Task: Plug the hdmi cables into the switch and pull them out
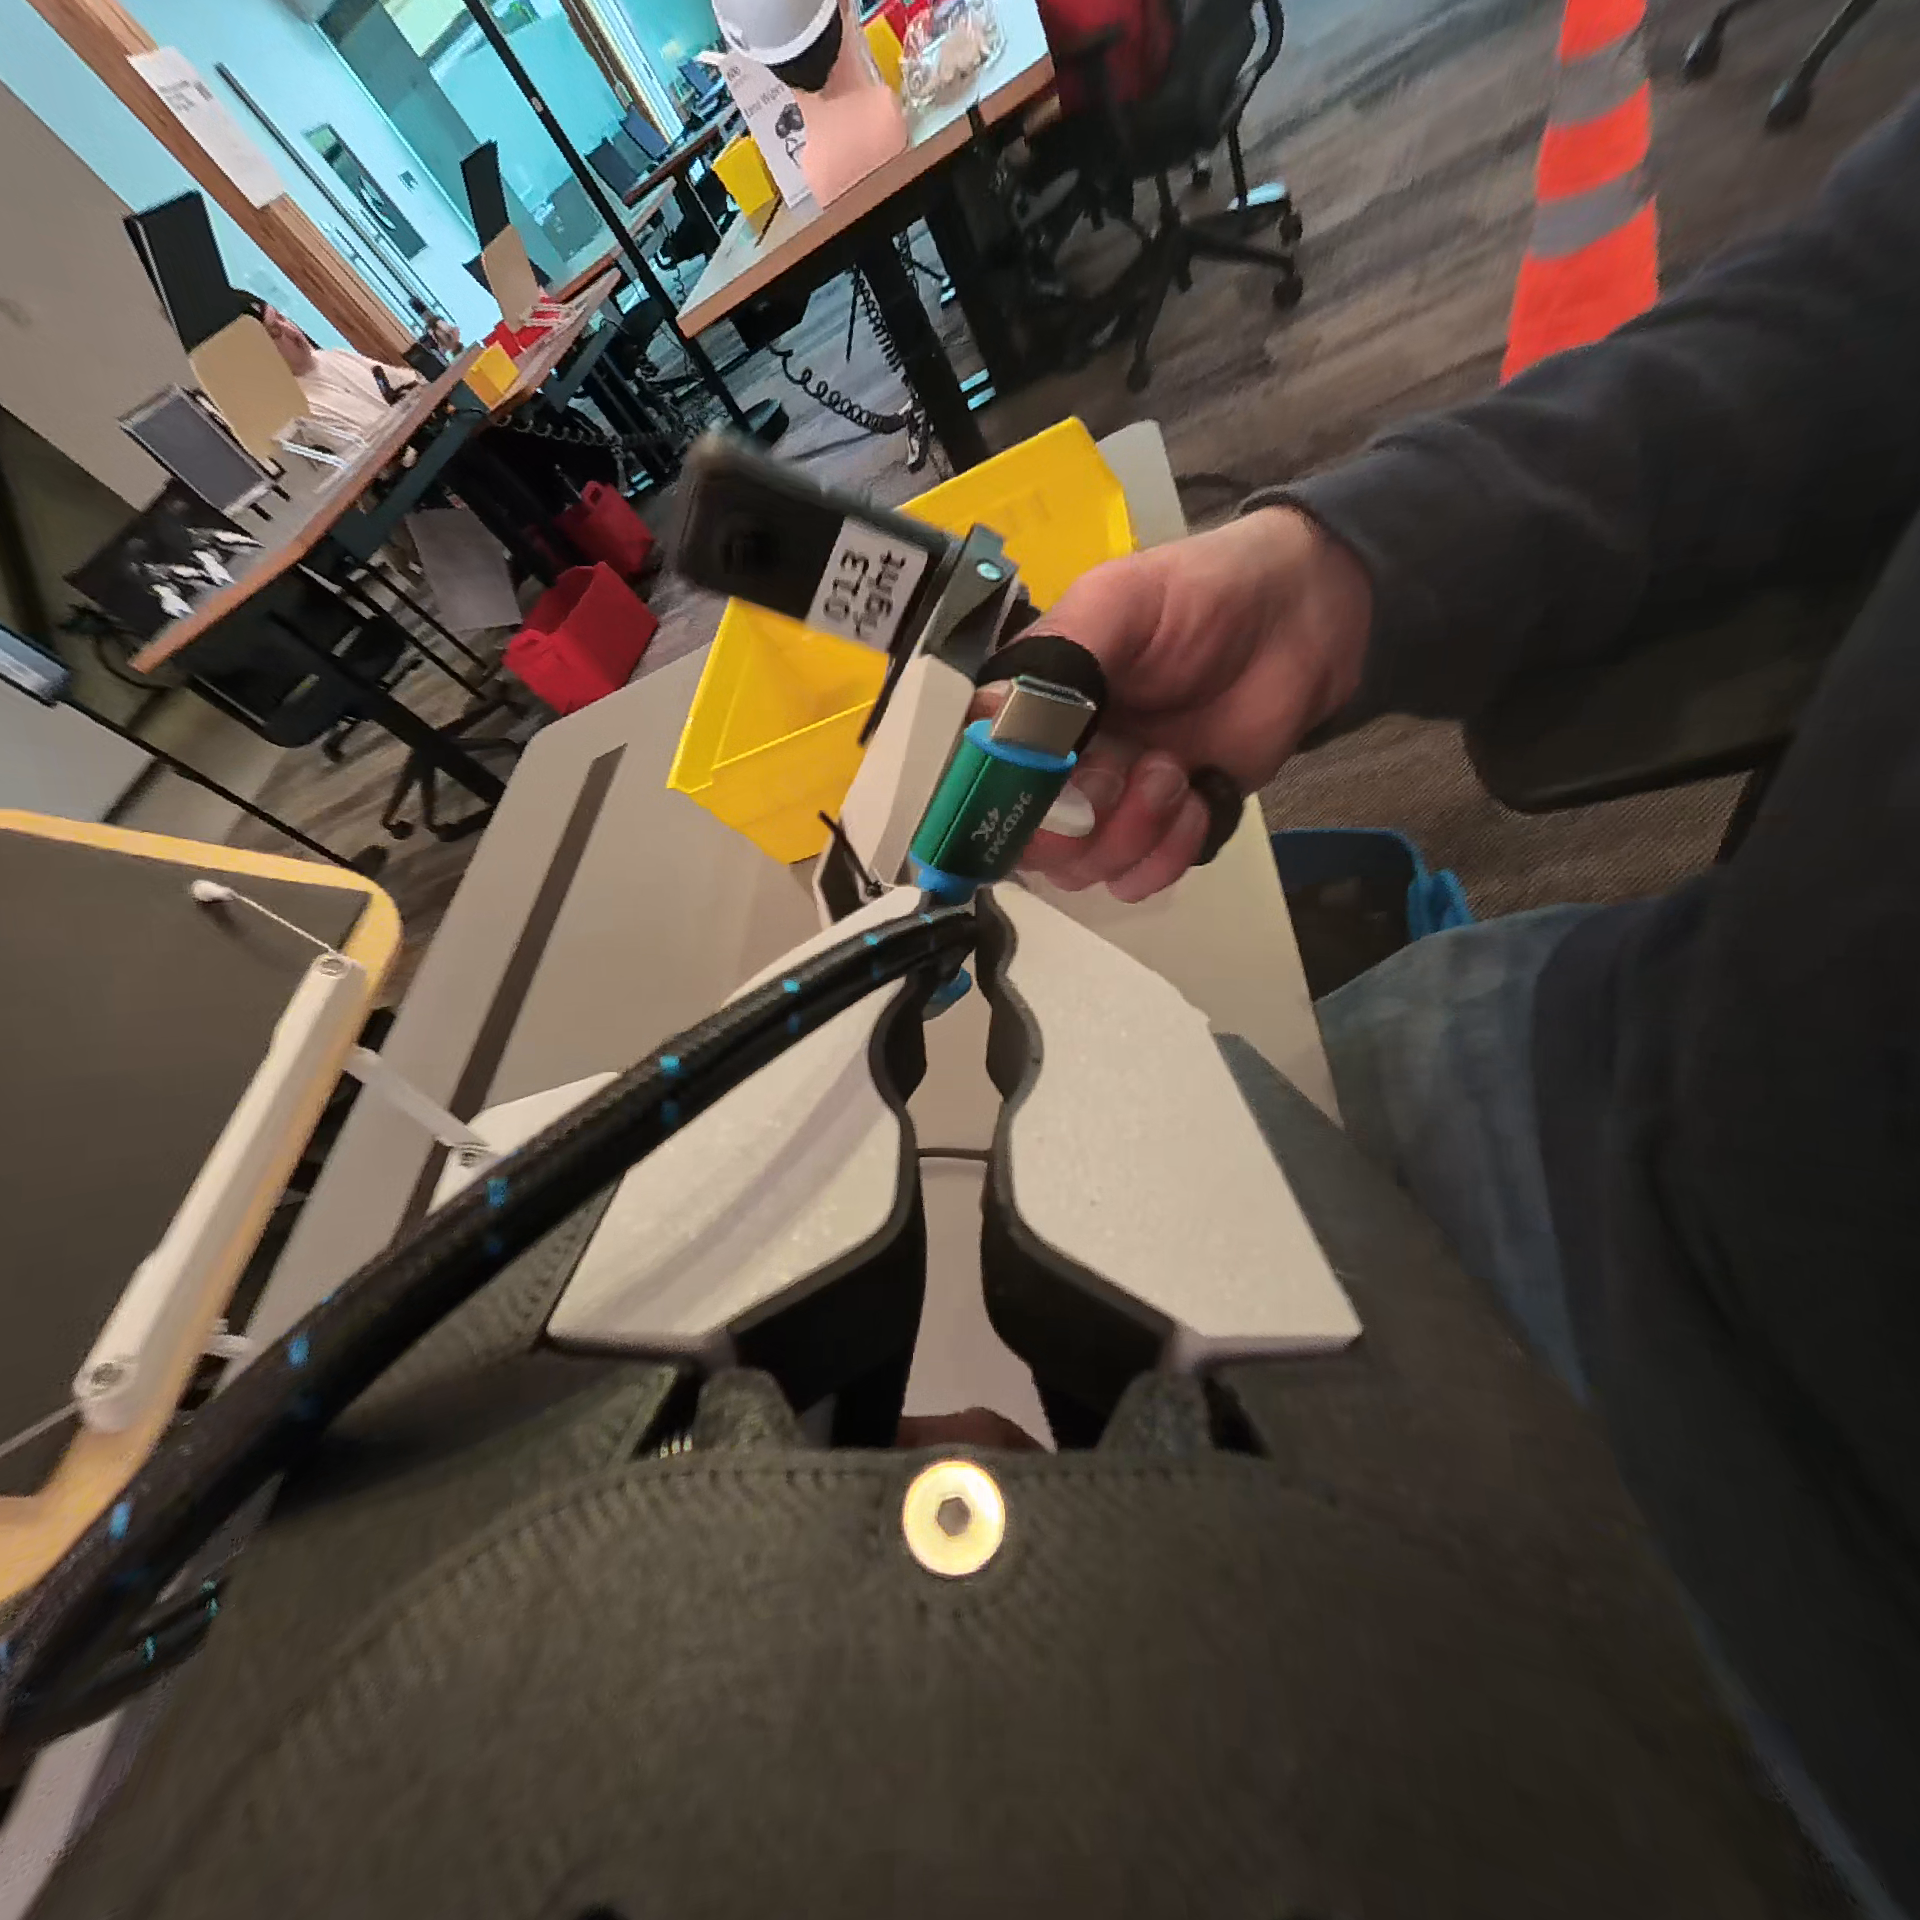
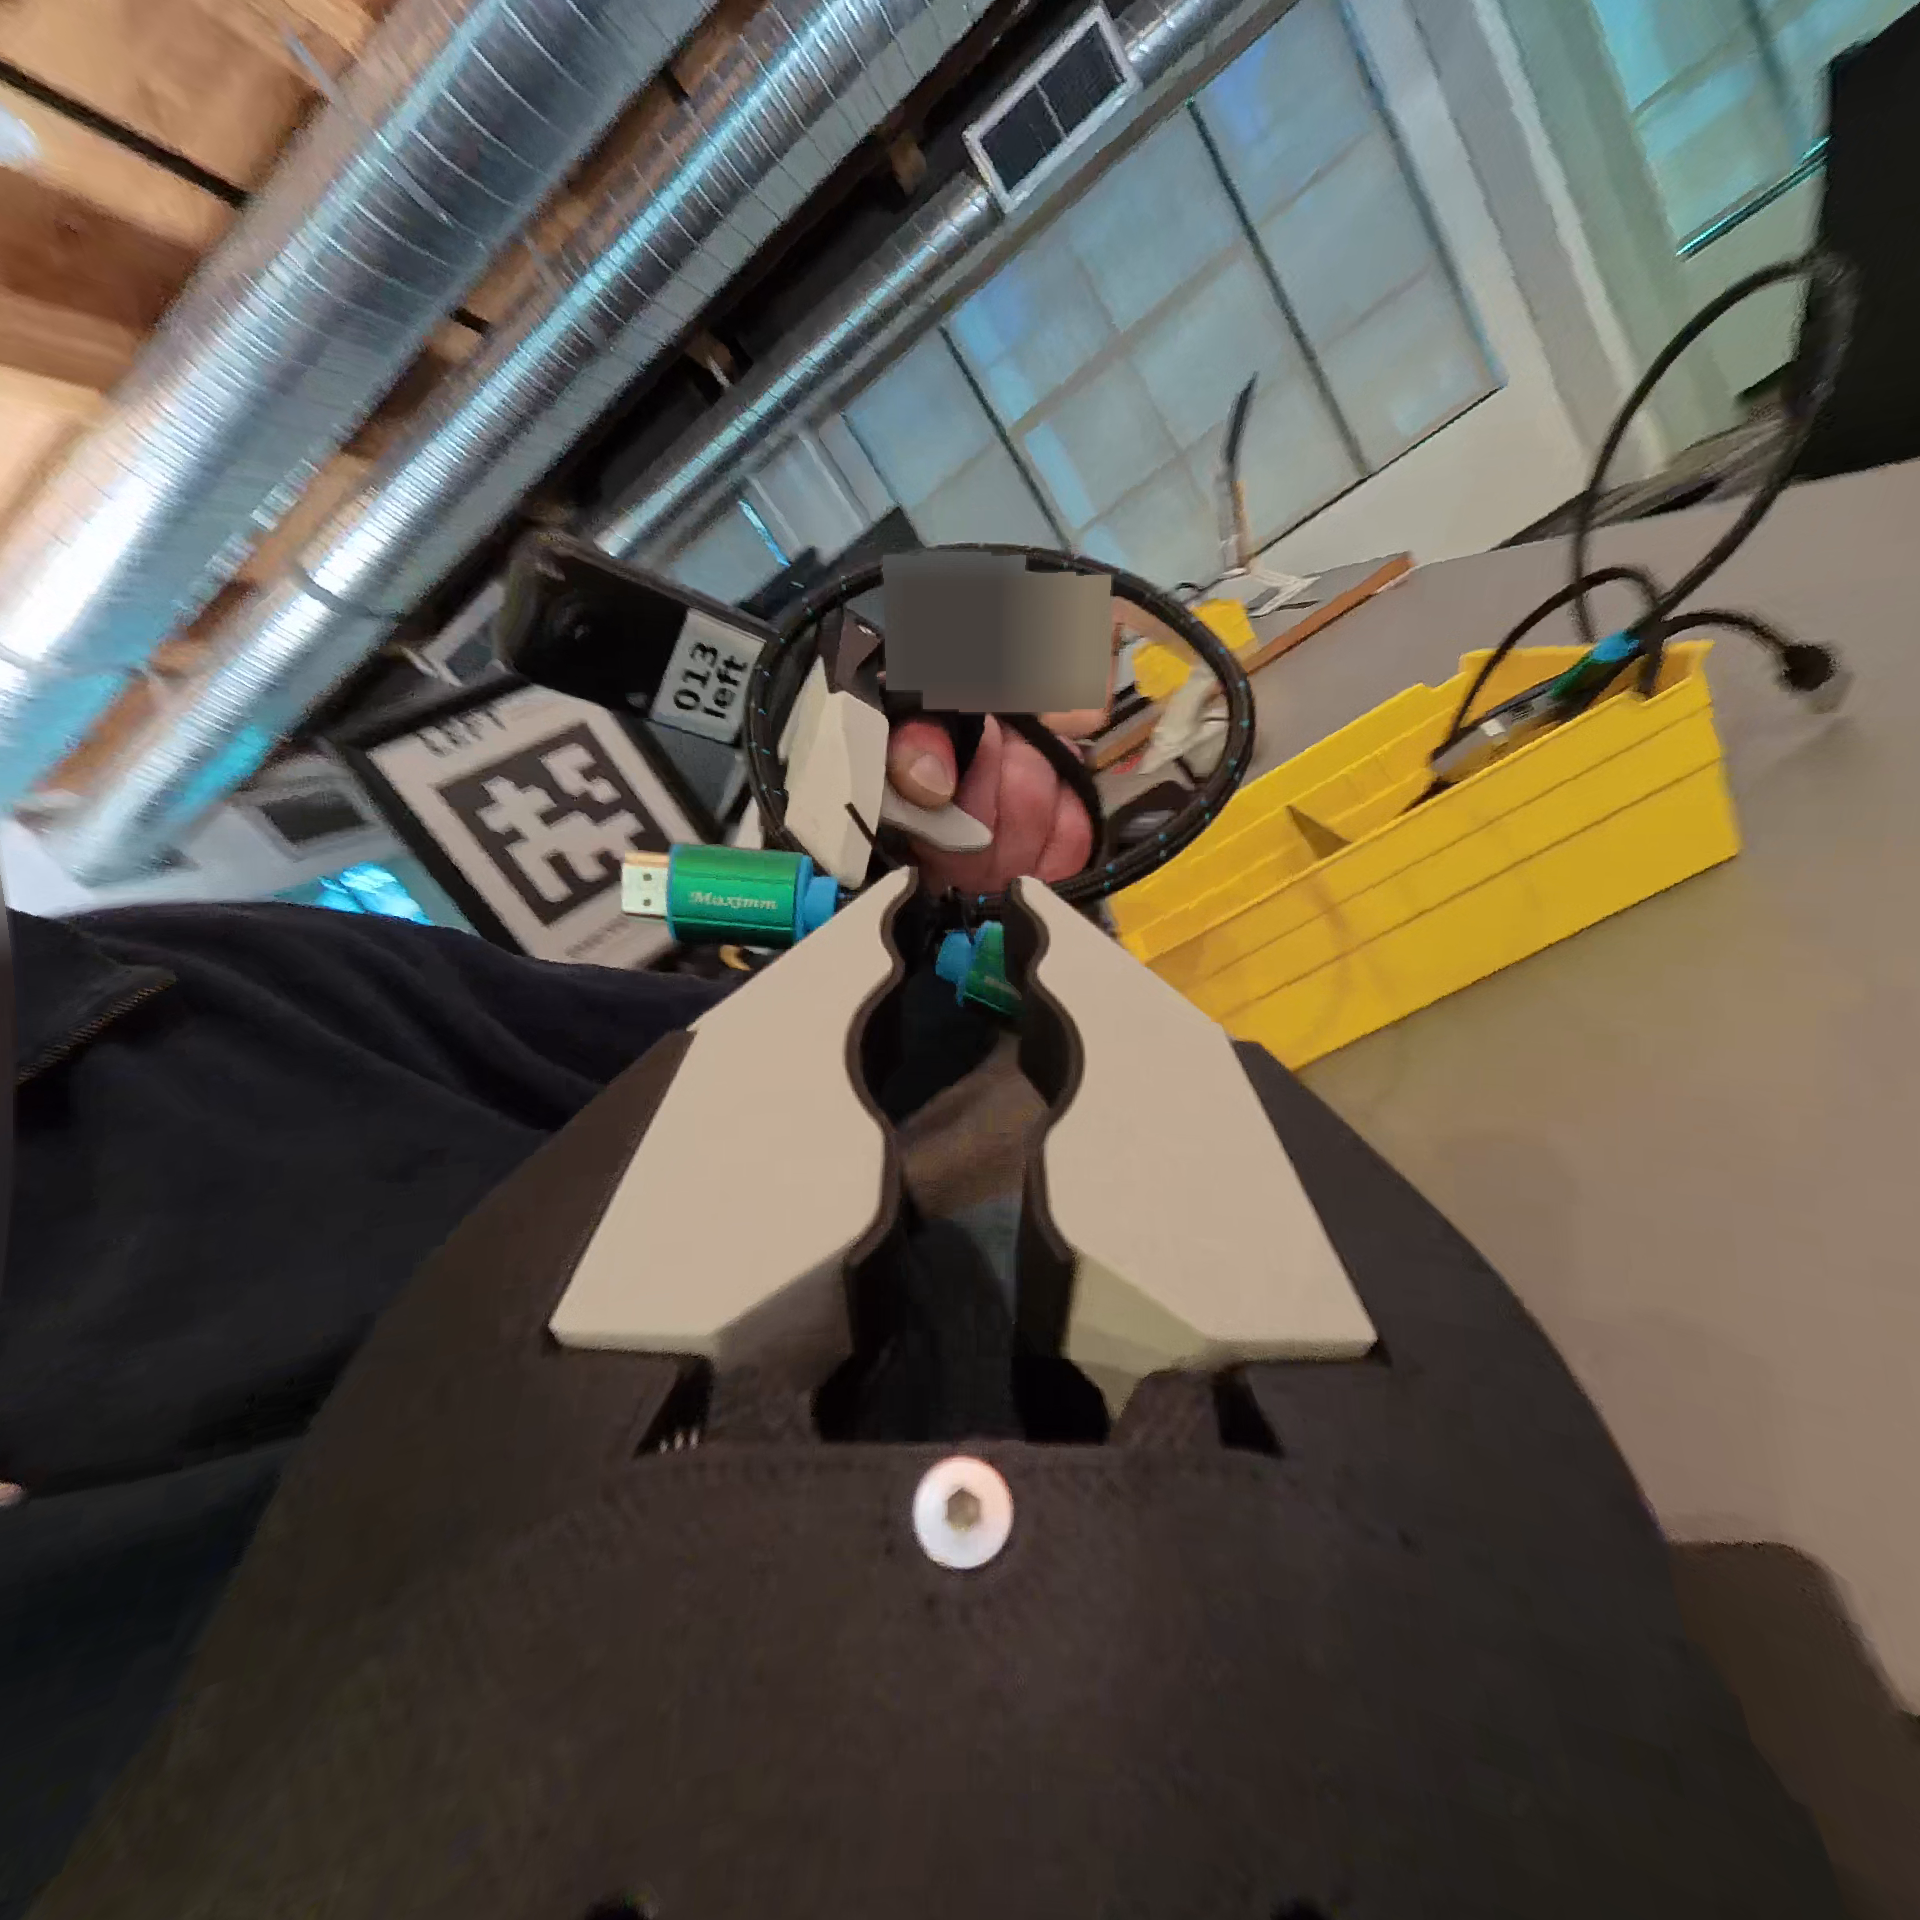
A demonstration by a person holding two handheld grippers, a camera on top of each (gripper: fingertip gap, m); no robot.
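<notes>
My left gripper (image 1: pixel 971 920) is shut on a black braided HDMI cable (image 1: pixel 582 1132) just behind its green plug (image 1: pixel 987 795), which sticks out past the fingertips. The right gripper (image 1: pixel 873 821) faces it, almost tip to tip, held by a hand (image 1: pixel 1195 675). In the right wrist view my right gripper (image 2: pixel 964 896) stands narrowly open. The left gripper (image 2: pixel 847 862) holds the same cable, looped (image 2: pixel 1236 707), with the plug (image 2: pixel 727 896) pointing left. A second green plug (image 2: pixel 985 968) shows in the gap between my right fingers. A grey switch (image 2: pixel 1496 727) with cables lies in a yellow bin (image 2: pixel 1455 862).
The yellow bin (image 1: pixel 790 748) stands on a grey table (image 2: pixel 1558 1143). A board with a black-and-white marker (image 2: pixel 551 821) stands to the left; it shows as a black wood-edged board (image 1: pixel 156 1039). A dark sleeve (image 1: pixel 1662 416) crosses on the right. Desks, chairs and an orange cone (image 1: pixel 1590 208) stand behind. Less than 4 cm separates the two grippers' tips.
</notes>
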